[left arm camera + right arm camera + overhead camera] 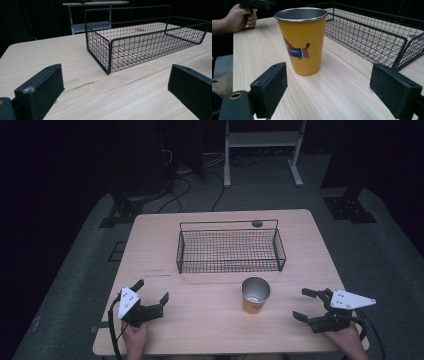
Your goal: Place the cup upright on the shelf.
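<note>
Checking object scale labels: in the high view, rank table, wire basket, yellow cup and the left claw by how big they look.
1. Table, by far the largest.
2. Wire basket.
3 and 4. Left claw and yellow cup look about alike, so I won't rank them.

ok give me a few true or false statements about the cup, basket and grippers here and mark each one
1. The yellow cup stands upright on the table. True.
2. The cup sits inside the wire basket. False: it stands on the table in front of the basket.
3. The right gripper is shut on the cup. False: it is open and apart from the cup.
4. The left gripper is open and holds nothing. True.
5. The basket holds nothing. True.
</note>
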